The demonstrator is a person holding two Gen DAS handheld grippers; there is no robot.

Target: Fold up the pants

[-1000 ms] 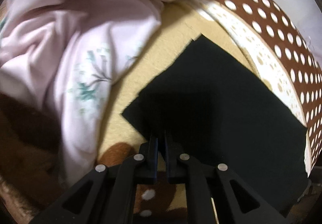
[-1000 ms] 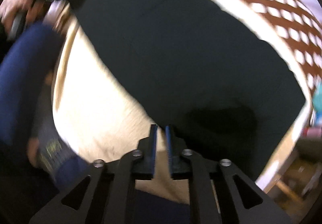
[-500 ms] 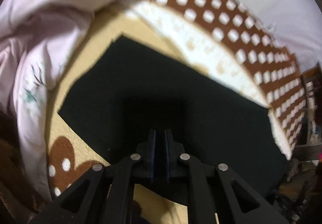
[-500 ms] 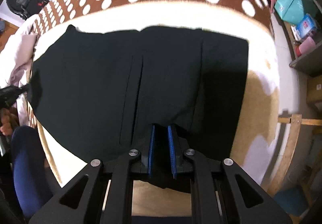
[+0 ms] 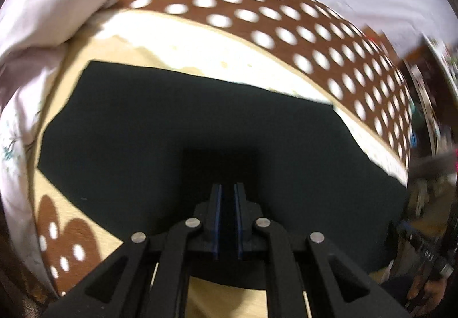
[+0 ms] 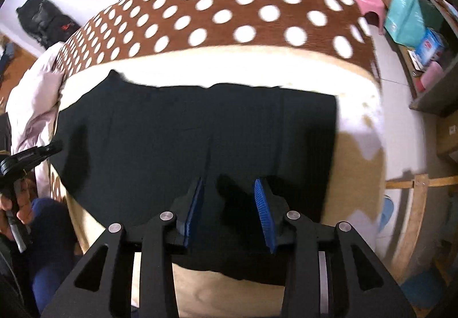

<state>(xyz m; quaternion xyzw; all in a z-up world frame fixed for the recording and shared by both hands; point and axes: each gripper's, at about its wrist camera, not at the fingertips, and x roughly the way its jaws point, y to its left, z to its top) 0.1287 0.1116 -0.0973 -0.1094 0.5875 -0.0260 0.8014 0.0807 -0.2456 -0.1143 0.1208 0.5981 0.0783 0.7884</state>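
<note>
While the black fabric pants (image 6: 183,146) lie flat on the brown polka-dot blanket (image 6: 229,9), the right gripper (image 6: 229,203) hovers with jaws wide at the 6 o'clock hem. The left gripper (image 5: 227,218) shows a narrow gap, holding nothing visible. Risk: pinching one layer only would drag the fold askew.

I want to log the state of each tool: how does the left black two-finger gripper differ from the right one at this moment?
The left black two-finger gripper has its jaws nearly together, with only a narrow slit between them; the right black two-finger gripper has its jaws spread wide. In the wrist views, the blue pads of the right one show broadly, while those of the left show only as thin edges. Both are over the flat black pants, and neither pinches the cloth.
</note>
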